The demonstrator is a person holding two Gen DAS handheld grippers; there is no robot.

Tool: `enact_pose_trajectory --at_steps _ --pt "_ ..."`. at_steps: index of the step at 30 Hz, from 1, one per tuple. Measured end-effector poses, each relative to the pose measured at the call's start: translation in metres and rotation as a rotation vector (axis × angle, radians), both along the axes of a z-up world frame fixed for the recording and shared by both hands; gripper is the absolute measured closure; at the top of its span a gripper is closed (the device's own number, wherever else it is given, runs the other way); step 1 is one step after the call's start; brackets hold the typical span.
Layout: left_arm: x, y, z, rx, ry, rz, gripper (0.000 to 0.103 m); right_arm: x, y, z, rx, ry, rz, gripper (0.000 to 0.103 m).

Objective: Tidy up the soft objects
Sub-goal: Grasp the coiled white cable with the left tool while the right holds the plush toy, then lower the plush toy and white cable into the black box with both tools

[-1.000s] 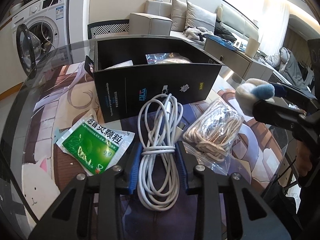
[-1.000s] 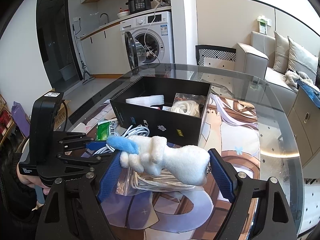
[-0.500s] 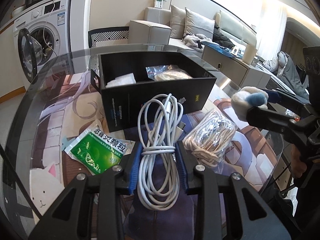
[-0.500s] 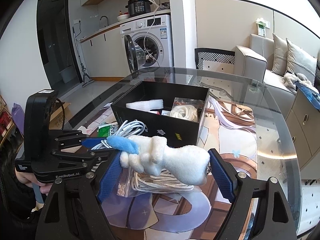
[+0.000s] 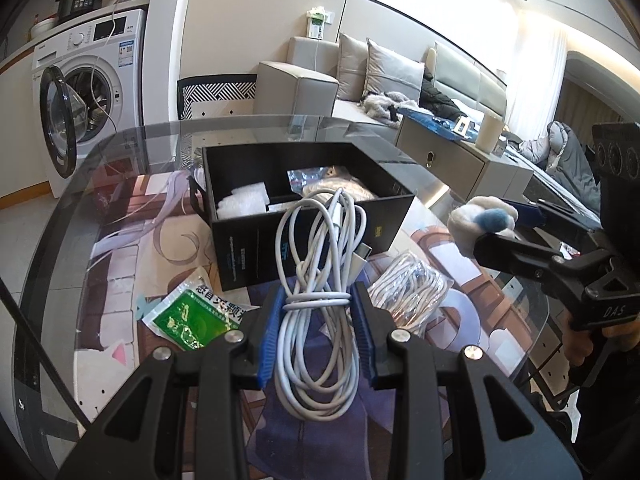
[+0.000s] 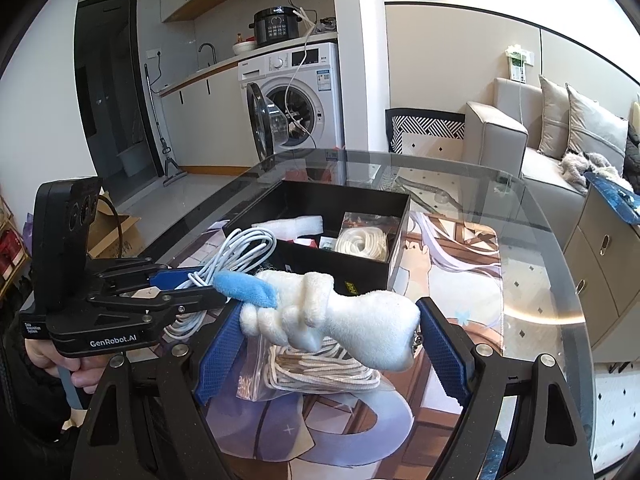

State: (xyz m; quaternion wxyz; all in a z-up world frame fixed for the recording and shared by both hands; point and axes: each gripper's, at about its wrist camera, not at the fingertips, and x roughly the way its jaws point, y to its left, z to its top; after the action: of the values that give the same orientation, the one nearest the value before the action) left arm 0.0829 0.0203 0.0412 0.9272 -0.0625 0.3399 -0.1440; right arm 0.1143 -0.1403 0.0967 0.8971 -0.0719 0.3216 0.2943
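Note:
My left gripper (image 5: 318,312) is shut on a coiled white cable (image 5: 320,280) and holds it above the table, in front of the black box (image 5: 304,236); the cable also shows in the right wrist view (image 6: 236,252). My right gripper (image 6: 328,328) is shut on a white plush toy (image 6: 340,316) with a blue tip, held above the table right of the box; the toy also shows in the left wrist view (image 5: 480,220). The black box (image 6: 360,268) holds white foam (image 6: 292,226) and a bagged rope coil (image 6: 362,242).
A bagged rope bundle (image 5: 408,292) lies on the round glass table (image 5: 80,216) under my grippers, also in the right wrist view (image 6: 320,372). A green sachet (image 5: 192,316) lies left of the box front. A washing machine (image 6: 296,100) and sofa stand beyond.
Both grippers have risen with their loads, so the inside of the box shows more. The left gripper with the cable has moved closer to the box.

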Motion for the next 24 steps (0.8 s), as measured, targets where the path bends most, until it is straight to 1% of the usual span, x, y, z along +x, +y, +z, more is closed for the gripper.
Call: enact_pose_trajectory --at_steps 7,12,16,24 --pt "-0.004 0.008 0.012 -0.033 -0.038 0.027 0.071 0.001 -0.003 0.007 0.024 -0.028 -0.008 0.018" --pt "0.0 0.013 0.02 -0.074 -0.048 0.047 0.071 0.007 0.003 0.019 0.002 -0.053 0.0 0.018" --pt "0.008 0.015 0.026 -0.087 -0.054 0.056 0.071 0.011 0.008 0.027 0.0 -0.072 0.008 0.018" --pt "0.03 0.023 0.038 -0.094 -0.061 0.081 0.071 0.035 0.019 0.025 0.013 -0.045 -0.013 0.018"
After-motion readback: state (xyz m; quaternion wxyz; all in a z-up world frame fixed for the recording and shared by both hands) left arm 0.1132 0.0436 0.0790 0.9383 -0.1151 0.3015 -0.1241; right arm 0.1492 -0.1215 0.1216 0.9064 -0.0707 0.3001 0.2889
